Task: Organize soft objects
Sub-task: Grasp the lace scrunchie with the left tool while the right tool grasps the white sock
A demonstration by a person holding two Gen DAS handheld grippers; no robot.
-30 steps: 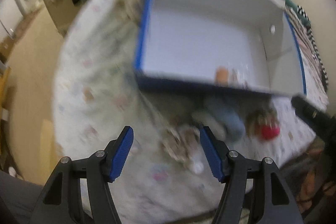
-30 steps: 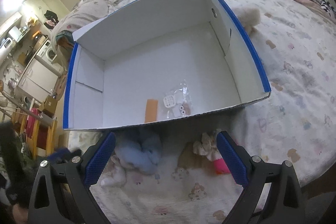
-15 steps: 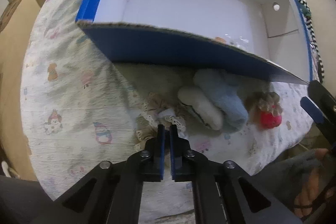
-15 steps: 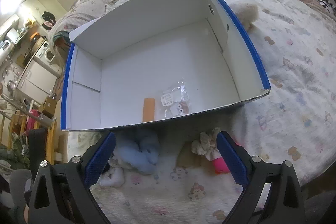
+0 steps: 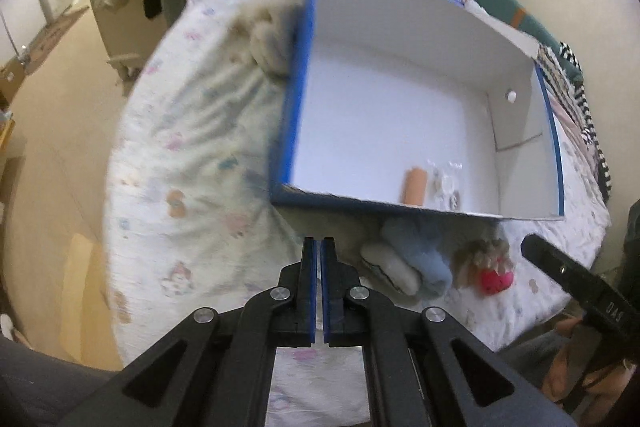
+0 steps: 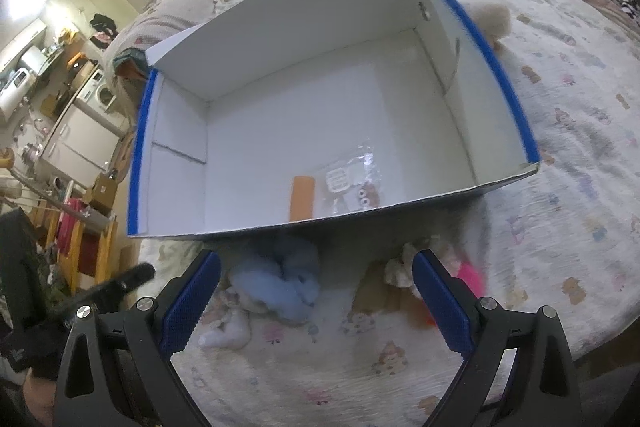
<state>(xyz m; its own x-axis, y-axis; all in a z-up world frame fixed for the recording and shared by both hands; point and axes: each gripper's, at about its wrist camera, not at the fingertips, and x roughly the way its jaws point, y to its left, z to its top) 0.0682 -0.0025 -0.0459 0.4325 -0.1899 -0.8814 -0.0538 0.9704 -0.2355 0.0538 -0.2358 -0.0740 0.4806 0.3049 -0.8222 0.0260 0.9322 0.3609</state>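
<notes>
**Left gripper comes up shut, with no soft thing showing in it**

Left gripper [image 5: 316,241] is clenched: its jaws have just been closing, and now the blue pads meet with only a sliver of gap and nothing visible between them. A second ago they stood wide over the bedsheet [image 5: 192,147]; half a second ago they were closed at the edge of a small lacy cloth. That cloth is out of sight in both views now, so we cannot tell whether a scrap of it is pinched or the grab missed.

Right gripper [image 6: 316,254] hangs released, jaws wide, in the same place as before.

Just beyond both grippers, the soft things lie on the sheet against the near wall of the box [image 5: 296,87]: a white sock-like piece [image 5: 390,269] touching a blue plush [image 5: 420,259], and to the right a frilly pink item [image 5: 496,279]. None has moved.

Inside the box we see only an orange strip [image 5: 414,187] and a clear packet [image 5: 444,183]. A beige fluffy thing [image 5: 268,39] sits outside its far left wall.

We judge that sorting has barely begun, and this pick may need a retry.
</notes>
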